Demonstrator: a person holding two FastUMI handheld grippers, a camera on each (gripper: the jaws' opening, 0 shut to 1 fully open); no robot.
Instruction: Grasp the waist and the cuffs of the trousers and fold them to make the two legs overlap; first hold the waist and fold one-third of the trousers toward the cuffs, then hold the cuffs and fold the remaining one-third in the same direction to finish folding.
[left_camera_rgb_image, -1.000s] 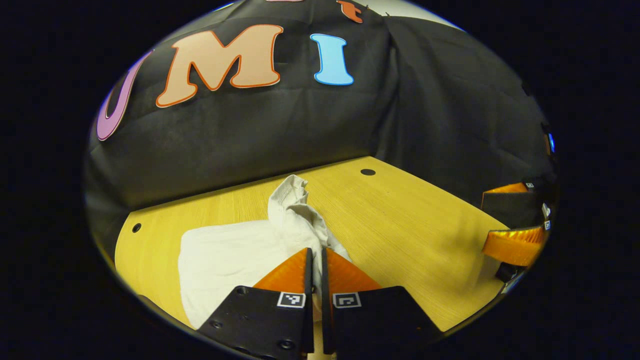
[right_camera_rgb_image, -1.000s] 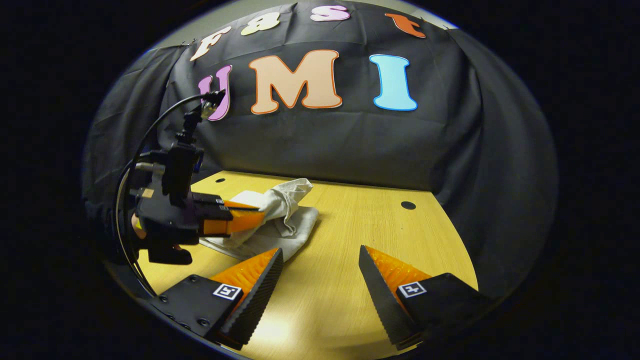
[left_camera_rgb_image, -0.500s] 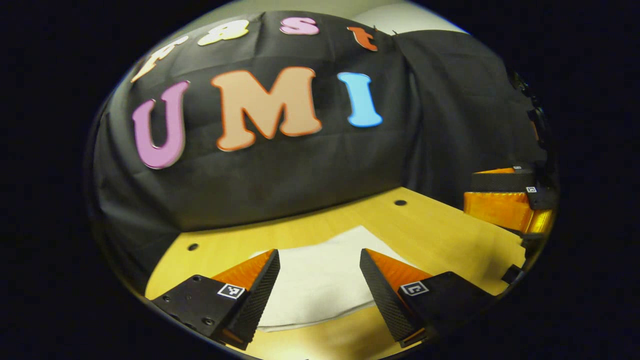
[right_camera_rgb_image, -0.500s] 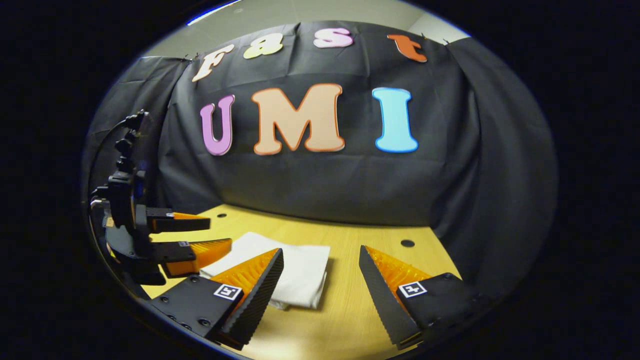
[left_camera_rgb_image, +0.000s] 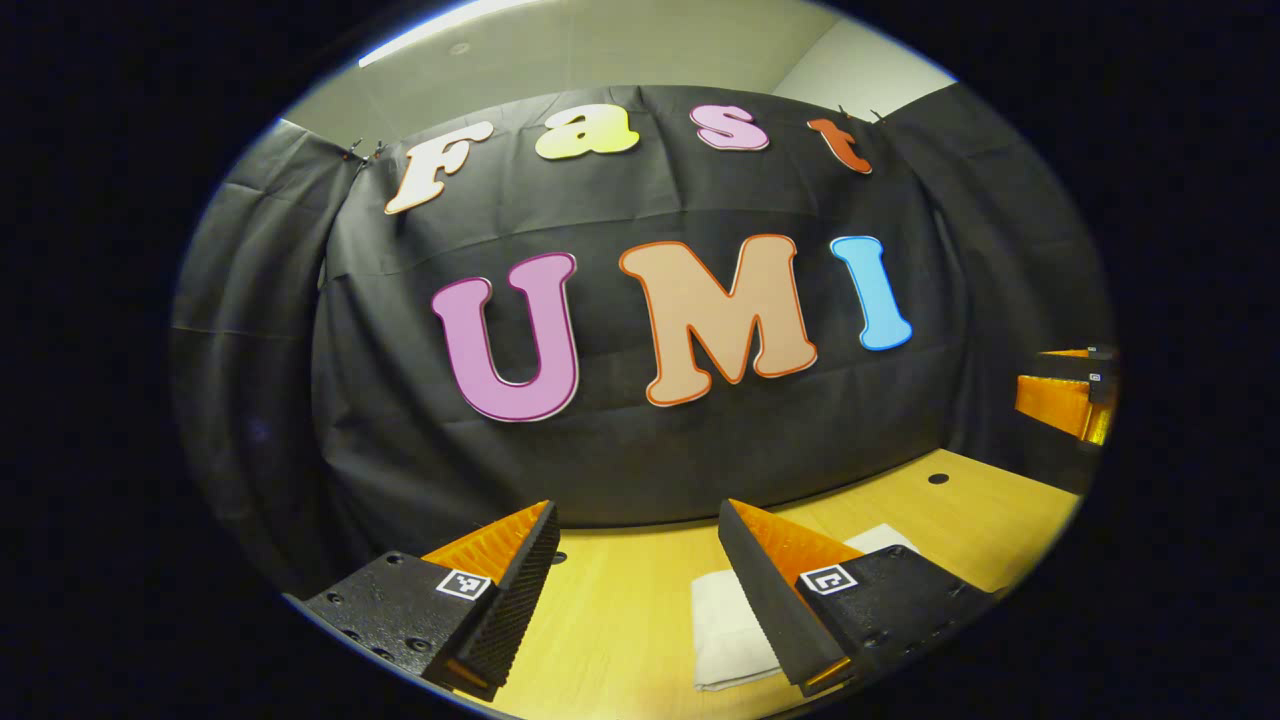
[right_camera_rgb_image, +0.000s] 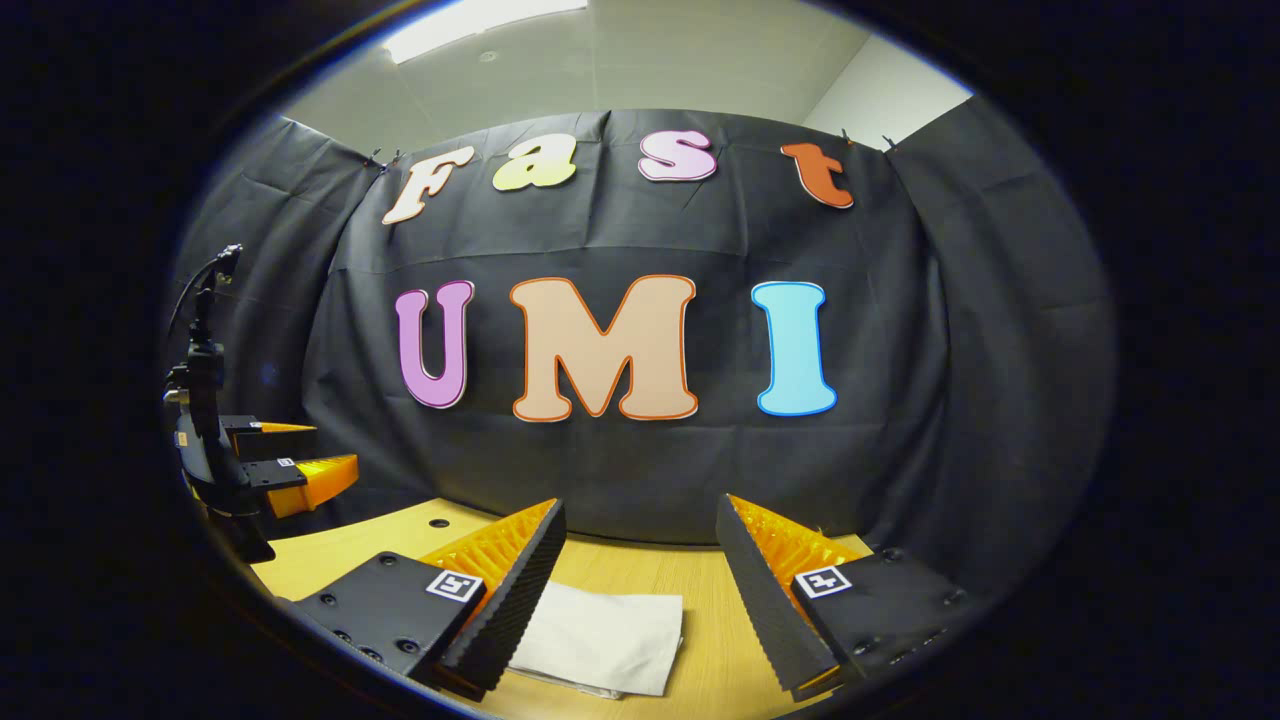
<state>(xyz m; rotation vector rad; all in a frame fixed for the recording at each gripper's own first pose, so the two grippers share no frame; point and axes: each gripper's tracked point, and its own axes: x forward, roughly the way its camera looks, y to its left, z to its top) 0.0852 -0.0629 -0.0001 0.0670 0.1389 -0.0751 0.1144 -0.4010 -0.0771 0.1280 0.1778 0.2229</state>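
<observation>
My left gripper (left_camera_rgb_image: 635, 545) has its fingers spread apart with nothing between them. My right gripper (right_camera_rgb_image: 638, 545) is the same: fingers apart and empty. Both are raised clear of the tabletop (left_camera_rgb_image: 620, 620) and point toward the booth wall.

The trousers (right_camera_rgb_image: 600, 640) lie flat on the tabletop as a compact white rectangle with layered edges showing along the near side. In the right gripper view they sit low and just left of centre, partly hidden behind my left-hand finger. In the left gripper view the trousers (left_camera_rgb_image: 725, 630) lie low and right of centre, partly behind my right-hand finger. So the bundle rests between my two grippers, below and ahead of both. I cannot tell which is nearer.

Its long axis seems to run roughly across both views rather than away from me, though the fingers hide too much to be sure.

Judgement: the folds appear complete, the cloth is released, and no further grasp seems called for. If any correction is wanted, either gripper would have to come down and inward toward the bundle.
</observation>
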